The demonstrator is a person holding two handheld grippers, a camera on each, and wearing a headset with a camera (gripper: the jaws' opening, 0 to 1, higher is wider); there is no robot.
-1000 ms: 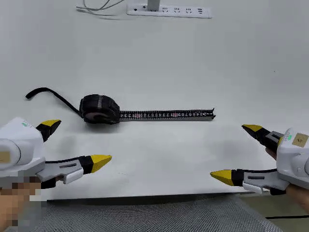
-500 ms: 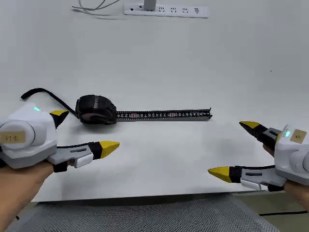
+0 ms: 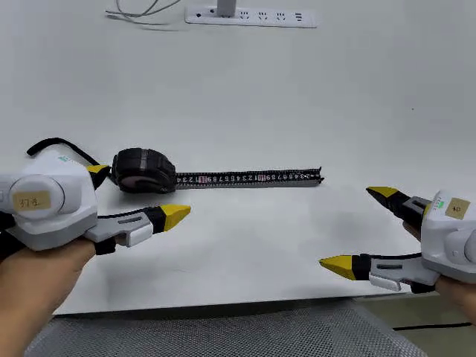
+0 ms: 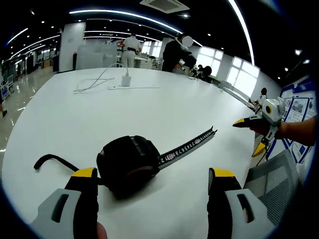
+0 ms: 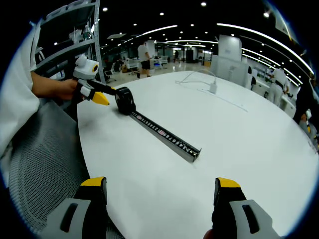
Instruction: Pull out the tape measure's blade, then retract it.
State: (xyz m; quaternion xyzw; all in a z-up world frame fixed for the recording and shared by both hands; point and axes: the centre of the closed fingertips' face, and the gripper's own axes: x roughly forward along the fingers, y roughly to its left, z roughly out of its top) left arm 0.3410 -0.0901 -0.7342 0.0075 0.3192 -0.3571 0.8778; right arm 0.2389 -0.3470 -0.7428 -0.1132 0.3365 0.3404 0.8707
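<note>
A black tape measure (image 3: 143,170) lies on the white table (image 3: 245,97) with its blade (image 3: 245,178) pulled out to the right, hook end (image 3: 320,177) resting on the table. Its black strap (image 3: 52,143) trails left. My left gripper (image 3: 139,192) is open, its jaws either side of the case's near side, not touching; in the left gripper view the case (image 4: 130,163) sits just ahead between the open jaws of my left gripper (image 4: 152,174). My right gripper (image 3: 357,227) is open near the table's front edge, short of the hook end of the blade (image 5: 164,132).
A white power strip (image 3: 249,15) with a cable (image 3: 141,10) lies at the table's far edge. A grey mesh chair seat (image 3: 223,335) is below the front edge. People stand far behind the table (image 4: 174,50).
My left gripper has moved forward and right, closing in on the tape measure's case. The right gripper has barely moved. The blade stays extended.
</note>
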